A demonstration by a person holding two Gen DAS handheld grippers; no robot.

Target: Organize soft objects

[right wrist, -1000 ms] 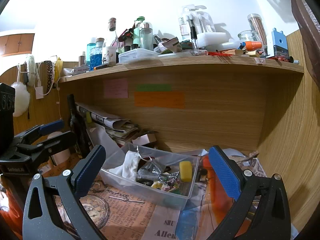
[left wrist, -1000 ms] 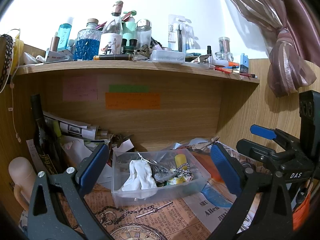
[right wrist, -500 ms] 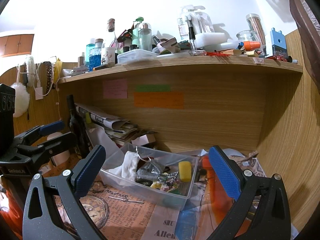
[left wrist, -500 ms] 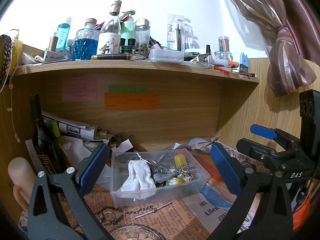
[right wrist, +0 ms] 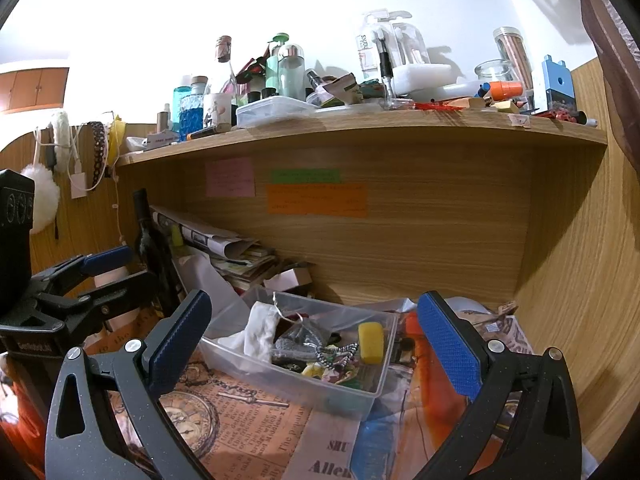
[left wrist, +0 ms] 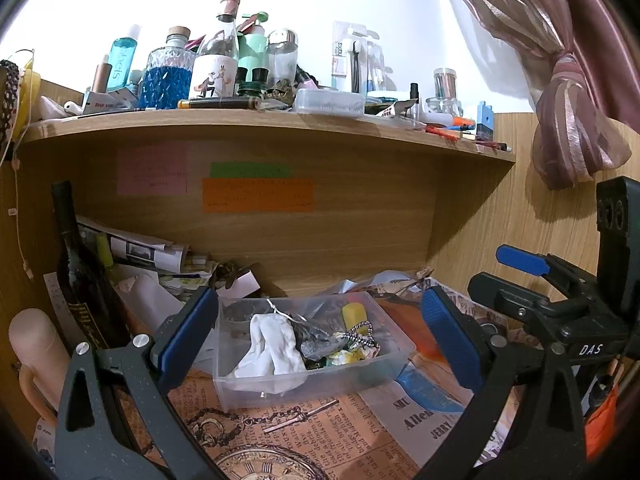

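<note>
A clear plastic bin (left wrist: 312, 384) (right wrist: 352, 394) stands on the newspaper-covered desk under the shelf. It holds a white cloth (left wrist: 272, 344) (right wrist: 260, 332), a yellow sponge (left wrist: 354, 314) (right wrist: 371, 340), a grey pouch (right wrist: 296, 346) and small bits. My left gripper (left wrist: 320, 336) is open and empty, held back in front of the bin. My right gripper (right wrist: 316, 340) is open and empty, also in front of the bin. Each gripper shows in the other's view, the right one in the left wrist view (left wrist: 560, 312), the left one in the right wrist view (right wrist: 80, 280).
A dark wine bottle (left wrist: 80, 280) and a stack of papers (left wrist: 152, 252) stand left of the bin. A beige mug (left wrist: 32, 344) is at far left. The shelf (left wrist: 260, 124) above carries several bottles and jars. A curtain (left wrist: 568, 132) hangs at right.
Both views shifted very slightly; the grippers stay open and nothing in the bin has moved.
</note>
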